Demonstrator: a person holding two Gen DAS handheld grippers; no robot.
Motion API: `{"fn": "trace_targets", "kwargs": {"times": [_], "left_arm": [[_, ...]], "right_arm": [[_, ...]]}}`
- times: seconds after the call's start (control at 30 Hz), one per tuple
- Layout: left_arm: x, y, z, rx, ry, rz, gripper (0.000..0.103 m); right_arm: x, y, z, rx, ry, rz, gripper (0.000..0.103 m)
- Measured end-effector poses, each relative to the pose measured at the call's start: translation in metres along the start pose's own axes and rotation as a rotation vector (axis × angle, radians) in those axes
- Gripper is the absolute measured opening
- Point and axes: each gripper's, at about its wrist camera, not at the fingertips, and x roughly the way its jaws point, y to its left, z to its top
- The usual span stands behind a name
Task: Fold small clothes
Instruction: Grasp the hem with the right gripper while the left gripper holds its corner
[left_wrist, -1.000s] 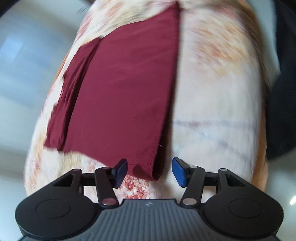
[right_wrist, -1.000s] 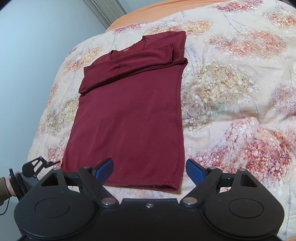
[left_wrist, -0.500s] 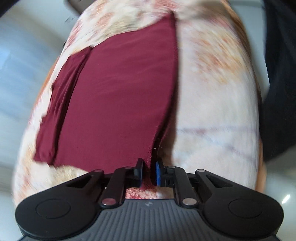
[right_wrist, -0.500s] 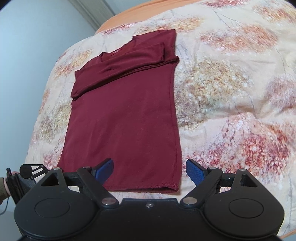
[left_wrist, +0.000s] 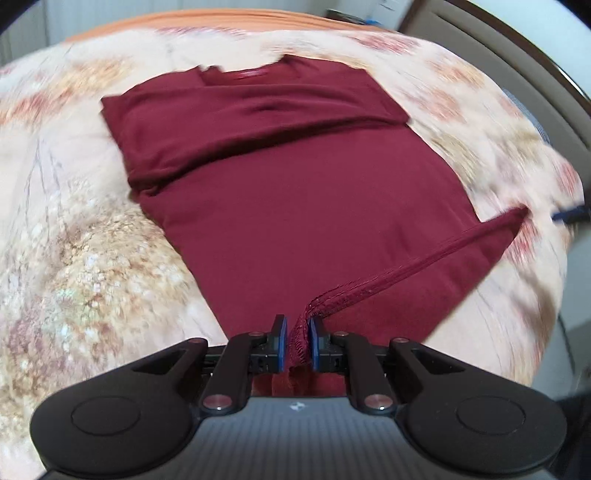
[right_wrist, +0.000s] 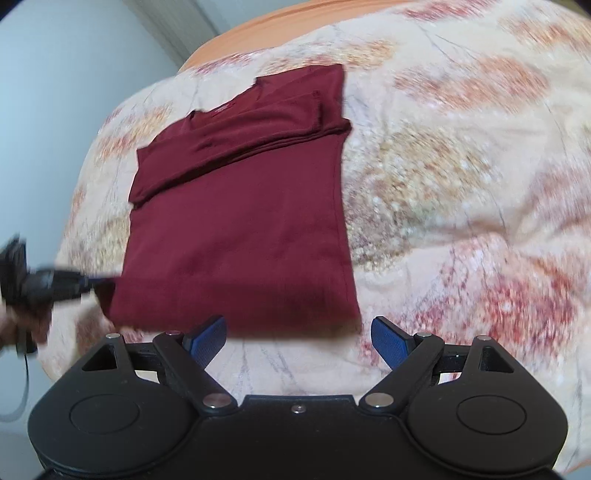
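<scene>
Now the left gripper, clamped on the maroon shirt hem since a second ago, lifts it; the right gripper hovers released at six o'clock over the floral quilt.

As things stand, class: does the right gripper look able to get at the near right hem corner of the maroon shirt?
Probably yes. The right gripper is open, empty, just short of the maroon shirt; nothing covers that corner on the floral quilt.
</scene>
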Motion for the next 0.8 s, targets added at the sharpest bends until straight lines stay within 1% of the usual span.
{"fn": "trace_targets", "kwargs": {"times": [0.07,0.13,0.23,0.3,0.37,0.43,0.5,0.6,0.7,0.8], "left_arm": [[0.009,0.008,0.005,-0.018,0.007,-0.011,0.013],[0.019,0.014,0.009,-0.006,0.022,-0.02,0.013],[0.022,0.015,0.006,0.012,0.038,-0.026,0.013],[0.021,0.016,0.004,0.009,0.032,-0.033,0.013],[0.016,0.014,-0.003,0.0,0.03,-0.03,0.013],[0.01,0.012,-0.006,0.002,0.023,-0.022,0.013],[-0.004,0.006,-0.012,0.006,-0.003,-0.023,0.013],[-0.024,-0.008,-0.023,0.004,-0.029,-0.031,0.013],[-0.038,-0.02,-0.035,-0.016,-0.017,-0.025,0.013],[-0.043,-0.026,-0.046,-0.05,-0.001,-0.021,0.013]], "right_arm": [[0.006,0.009,0.001,-0.085,0.011,-0.015,0.087],[0.014,0.015,0.002,-0.169,0.016,-0.027,0.087],[0.027,0.012,0.009,-0.219,0.02,-0.015,0.086],[0.036,0.003,0.02,-0.206,0.015,0.03,0.085],[0.049,-0.012,0.035,-0.168,0.024,0.086,0.082],[0.065,-0.025,0.048,-0.149,0.044,0.113,0.076],[0.081,-0.037,0.059,-0.17,0.077,0.135,0.071],[0.099,-0.049,0.069,-0.218,0.148,0.199,0.068],[0.11,-0.054,0.072,-0.269,0.211,0.292,0.068],[0.12,-0.055,0.075,-0.326,0.255,0.318,0.068]]}}
